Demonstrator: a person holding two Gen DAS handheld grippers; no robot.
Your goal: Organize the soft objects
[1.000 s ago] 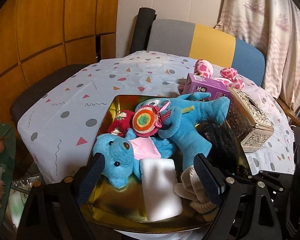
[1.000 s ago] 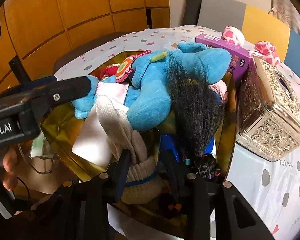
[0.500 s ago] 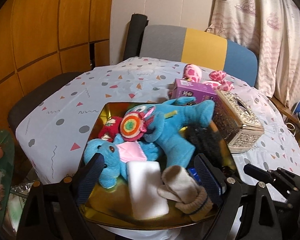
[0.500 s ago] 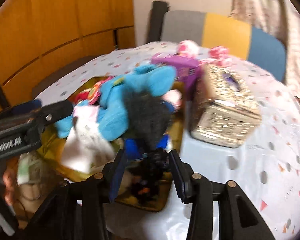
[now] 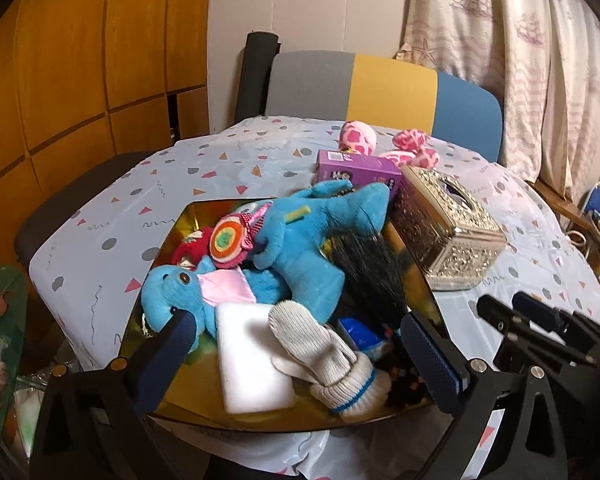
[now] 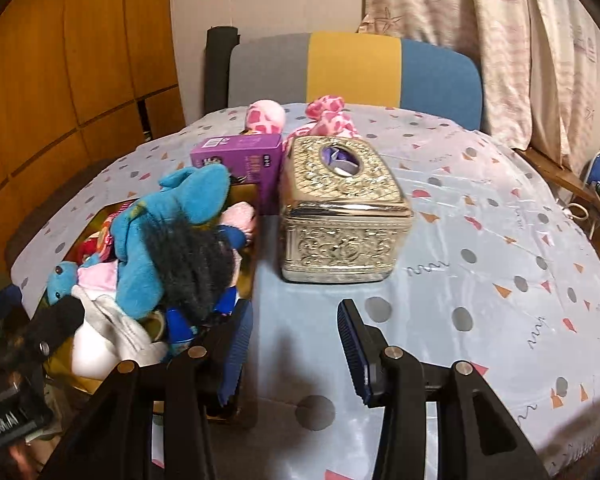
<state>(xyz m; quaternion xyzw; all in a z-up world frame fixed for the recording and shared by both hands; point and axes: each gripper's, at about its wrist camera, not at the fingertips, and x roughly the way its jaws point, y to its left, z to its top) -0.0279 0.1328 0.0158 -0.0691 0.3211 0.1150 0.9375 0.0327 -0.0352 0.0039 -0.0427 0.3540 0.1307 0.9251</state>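
Writing: none legible on purple box [image 6: 238, 156] | both claws empty

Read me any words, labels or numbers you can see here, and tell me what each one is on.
Nothing reads clearly.
Purple box: white label and printing, too small and blurred to read.
Left claw, jaws just been opening with nothing gripped: white lettering on its body, at the right wrist view's lower left, upside down and blurred, unreadable.
Silver tissue box: ornament only, no text.

glossy gold tray [image 5: 168, 236], plush blue toy [image 5: 312, 248], embossed metal box [image 6: 344, 216].
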